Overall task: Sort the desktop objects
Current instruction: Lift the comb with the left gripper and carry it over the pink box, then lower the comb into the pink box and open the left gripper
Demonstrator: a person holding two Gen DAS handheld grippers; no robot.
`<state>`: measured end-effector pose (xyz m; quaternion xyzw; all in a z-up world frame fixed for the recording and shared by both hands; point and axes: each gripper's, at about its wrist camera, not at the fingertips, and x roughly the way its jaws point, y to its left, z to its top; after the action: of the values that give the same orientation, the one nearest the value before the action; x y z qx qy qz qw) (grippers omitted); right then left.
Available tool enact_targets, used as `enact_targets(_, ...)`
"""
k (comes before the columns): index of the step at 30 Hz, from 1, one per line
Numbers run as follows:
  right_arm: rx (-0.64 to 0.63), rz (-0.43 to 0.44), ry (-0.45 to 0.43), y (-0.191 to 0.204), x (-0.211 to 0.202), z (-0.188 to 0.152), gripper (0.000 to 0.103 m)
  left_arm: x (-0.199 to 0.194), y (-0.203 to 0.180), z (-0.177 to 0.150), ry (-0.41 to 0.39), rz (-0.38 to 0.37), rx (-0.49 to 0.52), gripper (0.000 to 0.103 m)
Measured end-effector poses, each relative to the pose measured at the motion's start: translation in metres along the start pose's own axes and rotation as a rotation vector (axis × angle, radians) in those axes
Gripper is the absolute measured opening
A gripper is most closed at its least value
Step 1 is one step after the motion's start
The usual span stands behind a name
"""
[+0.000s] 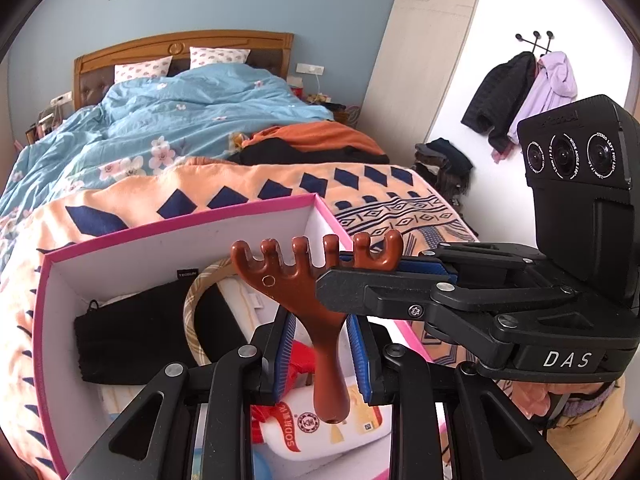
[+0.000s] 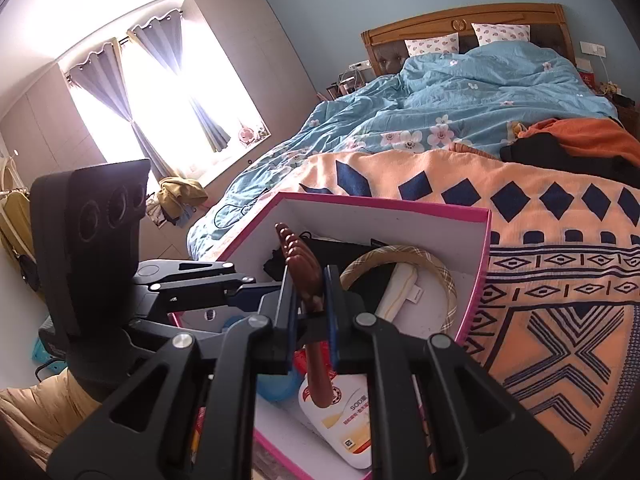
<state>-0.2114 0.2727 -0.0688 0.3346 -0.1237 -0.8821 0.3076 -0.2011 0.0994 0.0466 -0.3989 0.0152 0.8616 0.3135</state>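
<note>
A brown plastic massager [image 1: 304, 276] with several rounded prongs hangs over a pink-rimmed white box [image 1: 180, 224]. My left gripper [image 1: 322, 320] is shut on its handle, blue pads on either side. From the right, my right gripper [image 1: 340, 268] clamps the pronged head. In the right wrist view the massager [image 2: 304, 276] appears edge-on, with the right gripper [image 2: 308, 276] shut on it and the left gripper [image 2: 276, 290] reaching in from the left. The box [image 2: 380, 202] holds a black pouch [image 1: 140, 332], a plaid headband [image 2: 436, 268] and a white bottle [image 2: 344, 412].
The box rests on an orange patterned blanket [image 2: 540, 280] at the foot of a bed with a blue floral duvet [image 1: 180, 120]. Orange and black clothes [image 1: 316, 144] lie on the bed. Coats [image 1: 520, 92] hang on the wall at right. A curtained window [image 2: 160, 100] is at left.
</note>
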Motion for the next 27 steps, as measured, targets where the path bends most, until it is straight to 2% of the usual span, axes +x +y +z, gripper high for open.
enact_targets(20, 0.043, -0.025, 0.054, -0.024, 0.028, 0.004, 0.014, 0.035, 0.016, 0.007, 0.071, 0.039, -0.051, 0.026)
enact_targets(24, 0.060, -0.087, 0.057, -0.034, 0.039, 0.008, 0.015, 0.051, 0.028, 0.009, 0.133, 0.049, -0.101, 0.027)
enact_targets(27, 0.060, -0.172, 0.035, -0.039, 0.040, 0.011, 0.016, 0.048, 0.033, 0.007, 0.125, 0.040, -0.127, 0.028)
